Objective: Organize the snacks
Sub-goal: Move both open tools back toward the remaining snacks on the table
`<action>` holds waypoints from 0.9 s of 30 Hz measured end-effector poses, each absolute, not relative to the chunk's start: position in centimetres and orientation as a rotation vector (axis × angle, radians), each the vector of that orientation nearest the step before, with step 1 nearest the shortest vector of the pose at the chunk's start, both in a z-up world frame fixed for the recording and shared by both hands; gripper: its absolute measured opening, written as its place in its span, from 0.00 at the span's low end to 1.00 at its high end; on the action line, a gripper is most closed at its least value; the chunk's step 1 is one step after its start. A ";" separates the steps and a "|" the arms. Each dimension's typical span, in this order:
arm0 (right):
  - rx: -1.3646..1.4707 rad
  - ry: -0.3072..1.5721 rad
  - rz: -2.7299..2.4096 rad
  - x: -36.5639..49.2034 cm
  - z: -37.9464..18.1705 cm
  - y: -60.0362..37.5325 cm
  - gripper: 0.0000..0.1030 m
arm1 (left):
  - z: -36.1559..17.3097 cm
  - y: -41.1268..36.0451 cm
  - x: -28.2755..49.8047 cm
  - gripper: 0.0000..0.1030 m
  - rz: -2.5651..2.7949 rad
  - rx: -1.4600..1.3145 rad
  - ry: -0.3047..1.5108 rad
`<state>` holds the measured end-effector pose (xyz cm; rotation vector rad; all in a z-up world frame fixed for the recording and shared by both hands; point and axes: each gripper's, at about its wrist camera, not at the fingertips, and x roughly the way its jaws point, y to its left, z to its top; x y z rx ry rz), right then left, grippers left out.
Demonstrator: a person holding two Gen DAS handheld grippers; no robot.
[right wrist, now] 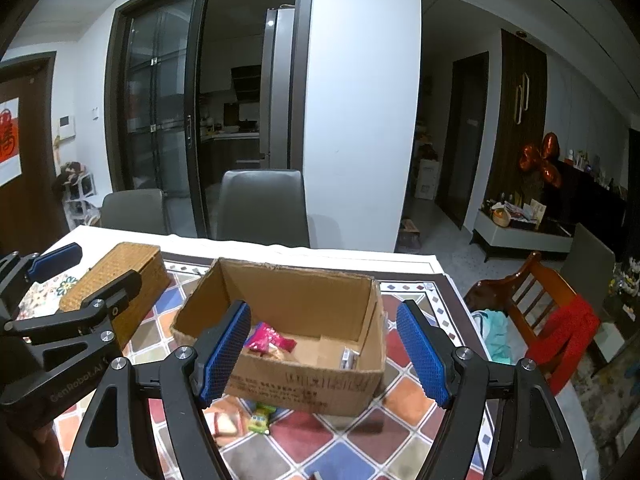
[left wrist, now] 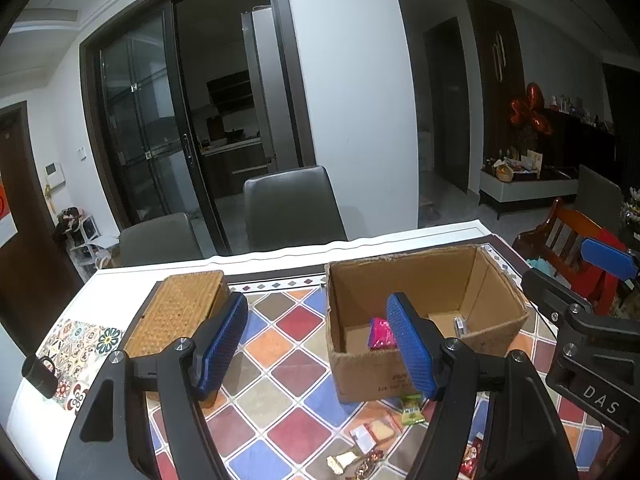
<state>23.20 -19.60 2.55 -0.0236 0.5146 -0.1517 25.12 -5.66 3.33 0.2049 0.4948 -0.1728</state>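
Observation:
An open cardboard box (left wrist: 360,372) (right wrist: 304,384) stands on the checked tablecloth. Inside it lie a pink snack packet (left wrist: 380,334) (right wrist: 266,336) and a small silvery packet (right wrist: 348,358). In front of the box, on the cloth, lie a green packet (left wrist: 412,408) (right wrist: 260,418), a sandwich-biscuit packet (left wrist: 376,432) (right wrist: 228,422) and a few more wrapped snacks (left wrist: 352,462). My left gripper (left wrist: 318,344) hovers open above the cloth, left of the box, with nothing between its blue pads. My right gripper (right wrist: 324,352) is open and empty, held in front of the box.
A lidded wicker box (left wrist: 180,312) (right wrist: 116,280) sits left of the cardboard box. A black mug (left wrist: 40,376) stands near the table's left edge. Two grey chairs (left wrist: 292,208) are behind the table. A wooden chair with a red cloth (right wrist: 560,328) is at the right.

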 end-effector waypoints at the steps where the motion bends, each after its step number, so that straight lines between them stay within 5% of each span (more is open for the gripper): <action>1: -0.024 0.514 -0.152 22.9 2.6 -19.5 0.74 | 3.4 -5.6 25.0 0.70 -0.172 0.204 0.494; 27: -0.023 0.533 -0.160 17.9 1.7 -18.5 0.74 | 1.9 -4.3 19.4 0.70 -0.179 0.216 0.509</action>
